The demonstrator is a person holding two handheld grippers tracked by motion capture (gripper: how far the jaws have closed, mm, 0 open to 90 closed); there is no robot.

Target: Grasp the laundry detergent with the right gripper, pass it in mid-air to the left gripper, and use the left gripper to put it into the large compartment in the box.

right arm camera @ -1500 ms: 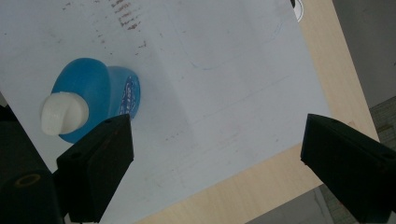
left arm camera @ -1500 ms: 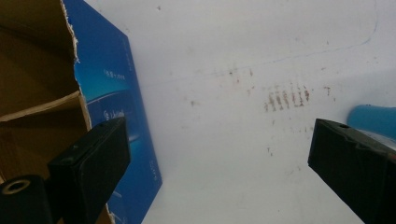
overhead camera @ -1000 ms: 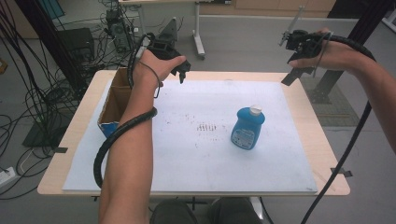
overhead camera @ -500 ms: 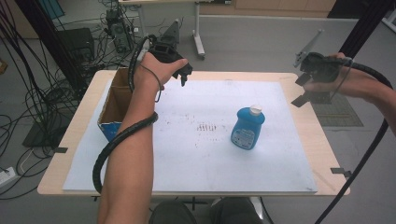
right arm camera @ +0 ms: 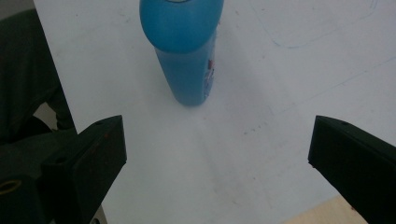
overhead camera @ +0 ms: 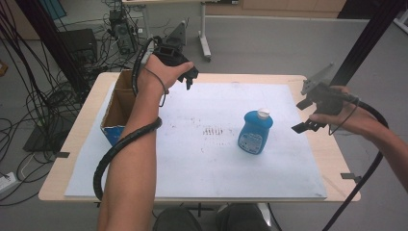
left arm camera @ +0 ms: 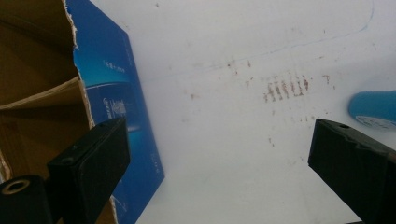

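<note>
A blue bottle (overhead camera: 255,134) with a white cap stands upright on the white sheet (overhead camera: 202,163) that covers the table (overhead camera: 332,159), right of the middle and near a patch of faint reddish marks (overhead camera: 214,131). The right tool (overhead camera: 308,115) hangs over the table's right edge, well apart from the bottle and aimed toward it; its jaws have just been opening and now stand wide, with nothing between them. In the right gripper view the bottle (right arm camera: 187,51) rises ahead of the spread jaws, untouched. The left tool (overhead camera: 188,77) is held above the far left part of the sheet, jaws apart and empty. Just beside it sits an open cardboard box (overhead camera: 118,108) with a blue outer wall, at the table's left edge. In the left gripper view the box (left arm camera: 116,102) lies to one side and the bottle's blue side (left arm camera: 373,107) pokes in at the other.
</note>
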